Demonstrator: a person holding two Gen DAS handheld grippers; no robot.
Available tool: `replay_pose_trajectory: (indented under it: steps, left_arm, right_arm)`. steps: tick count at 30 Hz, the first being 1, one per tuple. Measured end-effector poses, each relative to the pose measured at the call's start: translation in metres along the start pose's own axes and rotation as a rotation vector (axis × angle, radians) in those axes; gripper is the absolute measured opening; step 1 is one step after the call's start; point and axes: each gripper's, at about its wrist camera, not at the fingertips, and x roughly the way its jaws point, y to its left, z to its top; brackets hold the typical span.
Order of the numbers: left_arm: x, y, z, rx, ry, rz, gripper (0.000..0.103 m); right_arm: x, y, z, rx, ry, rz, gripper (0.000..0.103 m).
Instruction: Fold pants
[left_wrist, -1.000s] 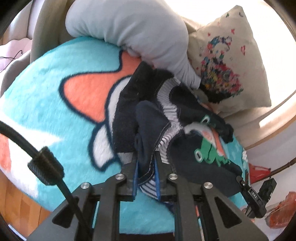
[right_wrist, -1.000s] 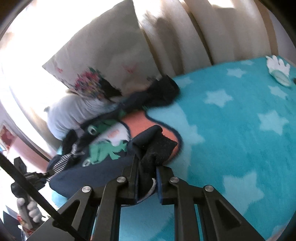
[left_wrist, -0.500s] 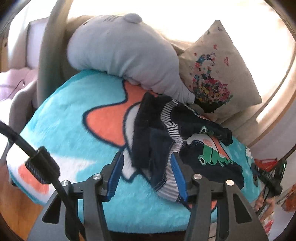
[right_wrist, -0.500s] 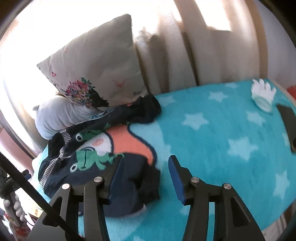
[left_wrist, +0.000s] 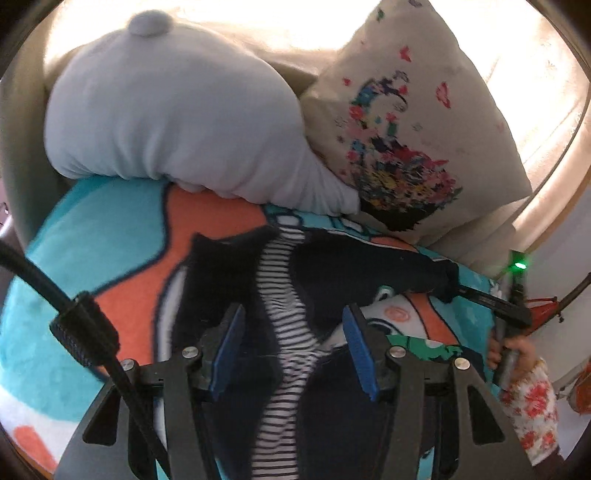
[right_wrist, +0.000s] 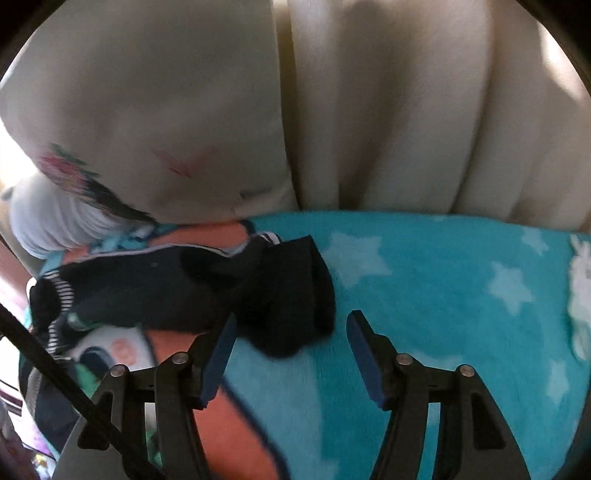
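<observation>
Dark navy pants (left_wrist: 332, 266) spread on the turquoise fleece blanket (left_wrist: 92, 229), long axis running crosswise to the left gripper (left_wrist: 291, 347), from directly under its spread jaws off toward its right. Striped lining (left_wrist: 284, 295) at the waist end showing dead ahead, passing between the blue pads (left_wrist: 356, 347) with nothing pinched. Same garment seen from the right gripper (right_wrist: 291, 343): ribbed leg cuff (right_wrist: 295, 291) just ahead and slightly left of the gap between the fingertips, close but apart, the leg trailing away to that gripper's left toward the waist. Jaws likewise wide apart, holding nothing. Judged from this layout: left gripper nearer the waistband, right gripper nearer the cuff, so a lengthwise fold probably hinges on each one closing on its own end and bringing cuff across to waist. Small forward and leftward reach likely enough for the right side; downward drop for the left. Risk of pinching the plush blanket along with the cuff, the pile being thick just under the pads. Beyond the pants from the left gripper, a grey plush cushion (left_wrist: 166, 110) and a cream printed pillow (left_wrist: 406, 122) leaning against the back, the near edge of the garment close to both. No box, basket or other container visible in either view.
</observation>
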Motion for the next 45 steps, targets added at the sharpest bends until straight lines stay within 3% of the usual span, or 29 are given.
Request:
replay_pose_trajectory:
  steps: [2, 3, 8, 10, 12, 13, 15, 17, 20, 22, 26, 32, 40, 43, 45]
  left_arm:
    - [0.005, -0.001, -0.002, -0.019, 0.017, -0.017, 0.054]
    - [0.008, 0.0, -0.003, -0.029, 0.025, -0.02, 0.054]
    - [0.009, 0.001, 0.003, -0.034, 0.023, -0.006, 0.054]
    - [0.008, 0.002, 0.006, -0.044, 0.015, -0.01, 0.054]
    - [0.007, 0.001, 0.007, -0.048, 0.011, -0.013, 0.055]
    - [0.007, 0.001, 0.007, -0.047, 0.01, -0.011, 0.055]
    - [0.008, -0.003, 0.008, -0.032, 0.012, -0.005, 0.056]
    - [0.01, -0.007, 0.009, -0.005, 0.016, 0.012, 0.056]
    - [0.023, -0.019, 0.016, 0.063, 0.042, 0.04, 0.057]
    - [0.034, -0.025, 0.023, 0.095, 0.057, 0.039, 0.057]
    - [0.066, -0.04, 0.037, 0.184, 0.116, 0.03, 0.057]
    - [0.112, -0.049, 0.059, 0.26, 0.181, 0.049, 0.057]
    - [0.164, -0.041, 0.069, 0.321, 0.314, 0.031, 0.059]
    - [0.166, -0.041, 0.067, 0.352, 0.329, -0.008, 0.073]
    - [0.167, -0.042, 0.067, 0.369, 0.338, -0.021, 0.075]
  right_arm:
    - [0.017, -0.006, 0.005, 0.038, 0.031, 0.015, 0.026]
    - [0.021, -0.009, 0.005, 0.063, 0.047, 0.059, 0.017]
    - [-0.032, -0.02, 0.005, 0.21, -0.049, 0.286, 0.015]
    - [-0.057, -0.029, 0.002, 0.278, -0.092, 0.349, 0.016]
    - [-0.071, -0.049, -0.006, 0.391, -0.1, 0.339, 0.024]
    - [-0.073, -0.058, -0.01, 0.423, -0.106, 0.299, 0.036]
    - [-0.073, -0.069, -0.014, 0.39, -0.108, 0.102, 0.047]
    - [-0.073, -0.07, -0.018, 0.348, -0.102, 0.001, 0.047]
    - [-0.075, -0.05, -0.018, 0.212, -0.109, 0.02, 0.05]
    - [-0.072, -0.031, -0.015, 0.089, -0.103, 0.034, 0.061]
    - [-0.049, 0.021, -0.01, -0.179, -0.068, 0.024, 0.061]
    - [0.005, 0.069, -0.001, -0.419, -0.005, -0.022, 0.061]
    - [0.05, 0.078, 0.016, -0.468, 0.055, 0.004, 0.061]
    - [0.061, 0.076, 0.019, -0.468, 0.084, 0.039, 0.065]
    - [0.063, 0.072, 0.022, -0.454, 0.087, 0.067, 0.069]
